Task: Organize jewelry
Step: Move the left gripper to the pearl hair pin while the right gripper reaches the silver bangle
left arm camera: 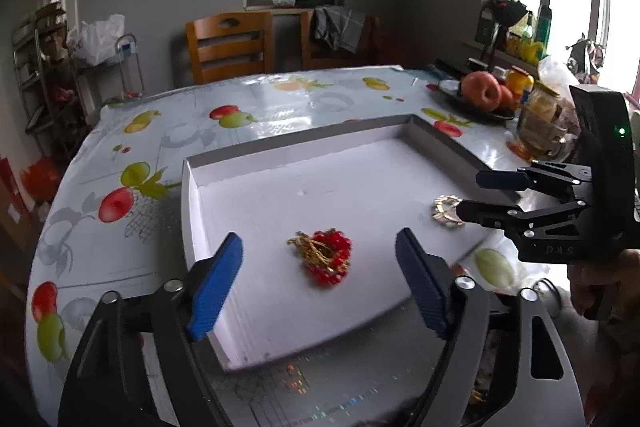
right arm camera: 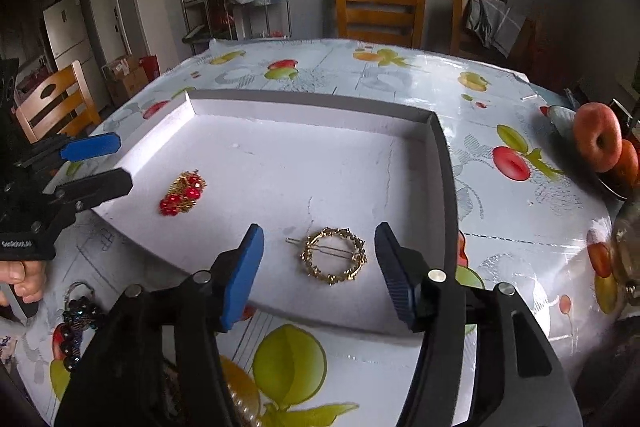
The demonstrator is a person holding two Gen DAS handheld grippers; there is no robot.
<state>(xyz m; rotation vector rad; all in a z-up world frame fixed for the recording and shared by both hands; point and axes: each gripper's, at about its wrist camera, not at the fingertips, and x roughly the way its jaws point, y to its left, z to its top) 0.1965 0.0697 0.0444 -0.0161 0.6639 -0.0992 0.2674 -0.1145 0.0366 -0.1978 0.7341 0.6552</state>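
While both grippers hung over the tray, neither one gripped anything:
Tray: a shallow white tray [right arm camera: 400,119] sat on the fruit-print tablecloth [right arm camera: 520,211]
Left gripper: the left gripper [left arm camera: 320,283] had its blue pads spread wide, empty, just short of the red bead cluster [left arm camera: 323,255]
Right gripper: the right gripper [right arm camera: 320,267] was also spread apart and empty, with the gold ring clip [right arm camera: 334,254] lying flat just ahead, between the lines of its two fingers
Gold clip axis: its thin pin ran left to right across the ring, roughly along the line joining the pads
Red cluster: it lay on the tray floor toward the left gripper's side, well apart from the gold clip
Nearer hand: right for the gold clip, left for the red cluster
Still outside: dark beaded pieces [right arm camera: 76,323] lay on the cloth beside the tray, nearer the left gripper, and looked like the next to be collected
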